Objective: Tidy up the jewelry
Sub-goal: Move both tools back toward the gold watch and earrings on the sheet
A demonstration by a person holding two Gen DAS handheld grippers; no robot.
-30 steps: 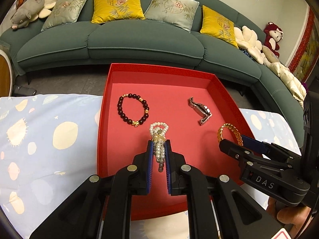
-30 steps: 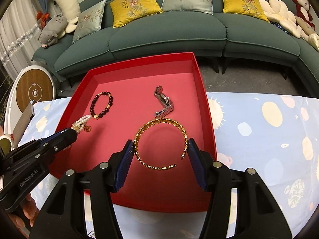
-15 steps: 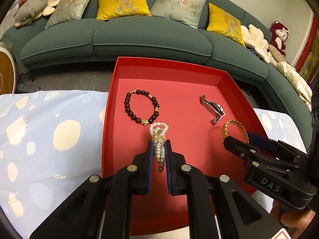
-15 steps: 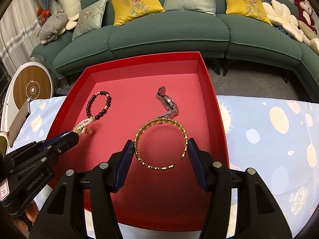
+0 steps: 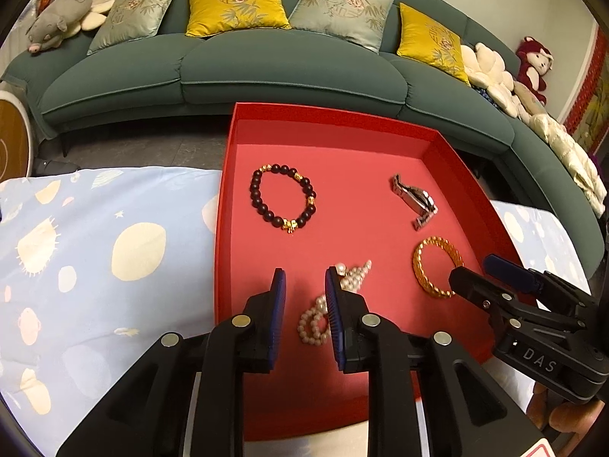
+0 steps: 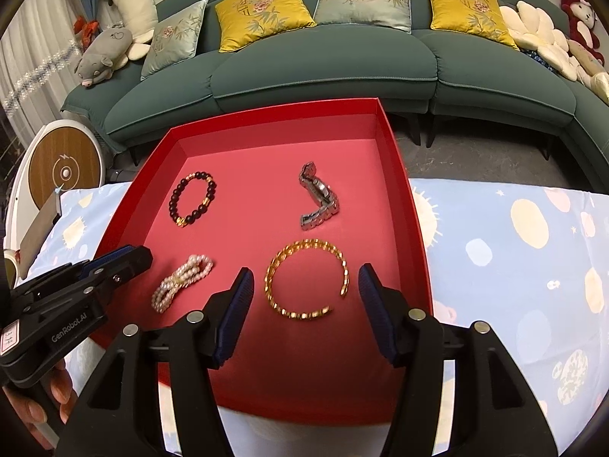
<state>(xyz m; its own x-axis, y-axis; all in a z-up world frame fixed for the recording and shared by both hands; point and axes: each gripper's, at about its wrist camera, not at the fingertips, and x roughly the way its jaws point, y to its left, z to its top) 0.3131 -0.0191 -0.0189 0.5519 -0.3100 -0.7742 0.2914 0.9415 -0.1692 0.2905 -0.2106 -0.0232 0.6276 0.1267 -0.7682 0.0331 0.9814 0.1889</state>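
Note:
An open red tray [image 5: 342,175] [image 6: 259,144] holds four pieces. A dark beaded bracelet [image 5: 255,190] [image 6: 173,200] lies at its back left and a steel watch [image 5: 416,202] [image 6: 318,198] at its back right. A pearl bracelet [image 5: 354,276] [image 6: 182,282] lies loose on the tray floor at front left. My left gripper [image 5: 304,278] [image 6: 133,253] hovers over it with its jaws opening, pads clear of the pearls. A gold bangle [image 5: 418,266] [image 6: 309,243] lies flat at front right. My right gripper [image 6: 306,278] [image 5: 474,268] straddles it, open, not touching.
The tray sits on a light blue cloth with pale blobs [image 5: 114,247] [image 6: 514,247]. Behind it runs a green sofa [image 5: 285,72] with cushions and plush toys. A round wood-faced device [image 6: 64,171] stands at the left. A hand [image 6: 34,403] holds the left gripper.
My left gripper has opened and the pearl bracelet has dropped from its pads onto the tray floor. The gold bangle, earlier touching the right pads, now lies free between them.

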